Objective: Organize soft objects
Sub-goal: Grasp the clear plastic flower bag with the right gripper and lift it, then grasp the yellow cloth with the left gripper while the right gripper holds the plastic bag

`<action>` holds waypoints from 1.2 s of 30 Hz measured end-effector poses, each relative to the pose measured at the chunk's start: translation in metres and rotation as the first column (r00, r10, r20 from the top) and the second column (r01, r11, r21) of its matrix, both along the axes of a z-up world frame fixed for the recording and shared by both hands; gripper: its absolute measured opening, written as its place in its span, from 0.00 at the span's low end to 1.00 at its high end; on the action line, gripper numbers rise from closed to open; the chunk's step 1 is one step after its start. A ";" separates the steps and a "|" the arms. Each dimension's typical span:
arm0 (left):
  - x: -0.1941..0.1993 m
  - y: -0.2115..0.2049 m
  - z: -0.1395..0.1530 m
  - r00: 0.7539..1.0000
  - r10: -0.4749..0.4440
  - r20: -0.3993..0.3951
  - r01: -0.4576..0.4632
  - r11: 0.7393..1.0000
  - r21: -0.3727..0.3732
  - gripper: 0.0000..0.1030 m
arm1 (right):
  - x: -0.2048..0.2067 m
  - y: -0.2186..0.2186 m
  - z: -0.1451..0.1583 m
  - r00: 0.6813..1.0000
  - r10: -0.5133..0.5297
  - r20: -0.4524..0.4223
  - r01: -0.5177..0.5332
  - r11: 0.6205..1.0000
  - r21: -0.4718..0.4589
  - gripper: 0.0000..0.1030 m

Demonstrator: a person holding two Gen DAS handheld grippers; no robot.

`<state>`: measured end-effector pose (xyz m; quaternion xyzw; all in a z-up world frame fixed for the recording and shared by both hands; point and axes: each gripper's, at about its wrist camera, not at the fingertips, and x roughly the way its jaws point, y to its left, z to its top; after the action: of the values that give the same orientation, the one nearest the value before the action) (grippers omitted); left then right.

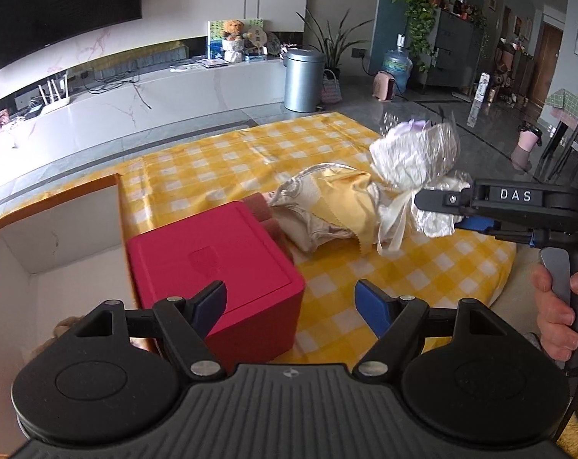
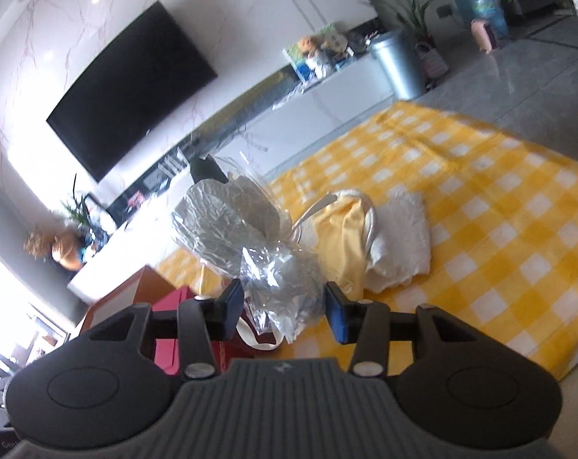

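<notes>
My right gripper (image 2: 285,308) is shut on a crinkly cellophane-wrapped bundle (image 2: 247,229) with a cream ribbon, held above the yellow checked cloth (image 2: 499,229). The same bundle (image 1: 415,160) and right gripper (image 1: 442,204) show at the right of the left wrist view. A pile of gold and yellow fabric (image 1: 327,206) lies on the cloth (image 1: 422,279), with a white folded cloth (image 2: 400,241) beside it. My left gripper (image 1: 291,308) is open and empty, over the near corner of a red box (image 1: 216,267).
An open orange box with a white inside (image 1: 59,229) stands left of the red box. Beyond the cloth are grey floor, a white TV bench (image 1: 136,103), a metal bin (image 1: 303,80) and a water bottle (image 1: 396,65).
</notes>
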<state>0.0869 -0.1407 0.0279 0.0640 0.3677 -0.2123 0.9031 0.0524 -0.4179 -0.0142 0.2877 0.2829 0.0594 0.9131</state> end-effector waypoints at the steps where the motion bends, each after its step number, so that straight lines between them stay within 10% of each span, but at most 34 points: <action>1: 0.004 -0.008 0.000 1.000 -0.017 0.003 0.017 1.000 0.005 0.87 | -0.002 -0.002 0.002 1.000 -0.017 0.013 0.017 1.000 0.002 0.44; 11: 0.055 -0.060 -0.005 0.998 -0.038 -0.052 0.039 0.999 0.023 0.87 | 0.007 -0.010 -0.010 0.976 -0.157 -0.152 0.130 0.976 -0.173 0.44; 26: 0.117 -0.139 -0.046 0.967 -0.187 -0.171 0.205 0.975 0.092 0.87 | -0.002 -0.044 -0.033 0.958 -0.223 -0.183 0.213 0.975 -0.069 0.44; 36: 0.121 -0.168 -0.090 0.974 -0.197 -0.116 0.222 0.934 0.281 0.88 | 0.001 -0.050 -0.039 0.960 -0.211 -0.185 0.207 0.977 -0.044 0.44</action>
<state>0.2083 -0.3088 -0.0620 0.2264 0.4244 -0.2532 0.8394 0.0529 -0.4674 -0.0529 0.3089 0.3367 -0.0683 0.8869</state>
